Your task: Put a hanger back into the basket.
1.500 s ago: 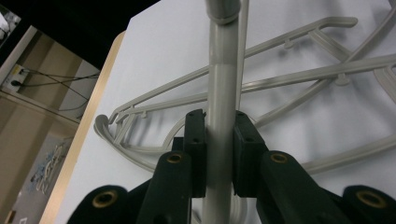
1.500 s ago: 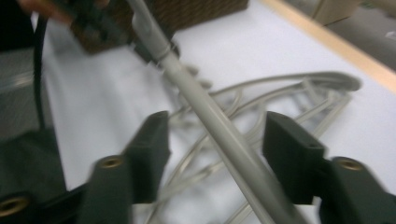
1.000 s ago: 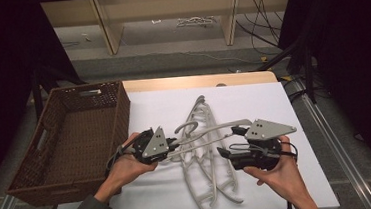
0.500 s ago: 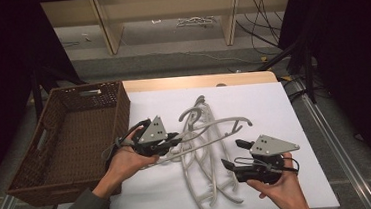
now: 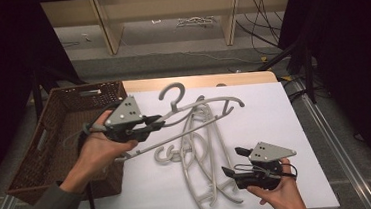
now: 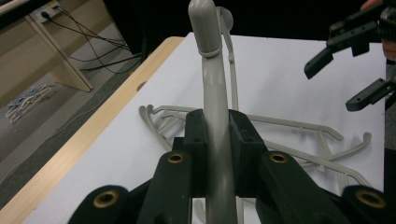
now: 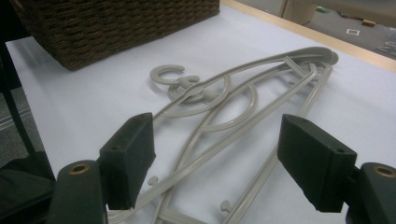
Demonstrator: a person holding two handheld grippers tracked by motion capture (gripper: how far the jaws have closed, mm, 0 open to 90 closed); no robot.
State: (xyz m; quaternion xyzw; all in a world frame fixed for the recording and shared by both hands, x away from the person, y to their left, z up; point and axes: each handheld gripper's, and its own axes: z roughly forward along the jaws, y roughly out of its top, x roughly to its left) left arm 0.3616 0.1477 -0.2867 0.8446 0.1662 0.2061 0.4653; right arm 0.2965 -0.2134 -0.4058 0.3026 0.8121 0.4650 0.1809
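White paper covers the desk (image 5: pixel 275 127), with a dark floor, pale wooden shelf legs and loose cables behind it. From the high view, a dark brown woven wicker basket (image 5: pixel 61 139) sits at the desk's left edge. My left gripper (image 5: pixel 157 122) is raised above the desk beside the basket, its jaws clamped on the arm of a grey plastic clothes hanger (image 5: pixel 193 106), which hangs tilted in the air with its hook uppermost. Under it, a pile of grey plastic hangers (image 5: pixel 203 158) lies flat on the paper near the middle. My right gripper (image 5: pixel 233 162) is low at the near right, just beside the pile, jaws apart and holding nothing.

Along my left gripper (image 6: pixel 217 149), the two black jaws press on either side of the grey hanger's bar (image 6: pixel 212 93), which runs straight up between them. The pile (image 6: pixel 280 135) lies on the white paper beyond, and my other gripper (image 6: pixel 348 60) stands open at the upper right.

Along my right gripper (image 7: pixel 217 158), the jaws stand wide apart with nothing between the pads. The pile of hangers (image 7: pixel 224 102) lies on the paper just ahead, hooks toward the basket (image 7: pixel 112 23).
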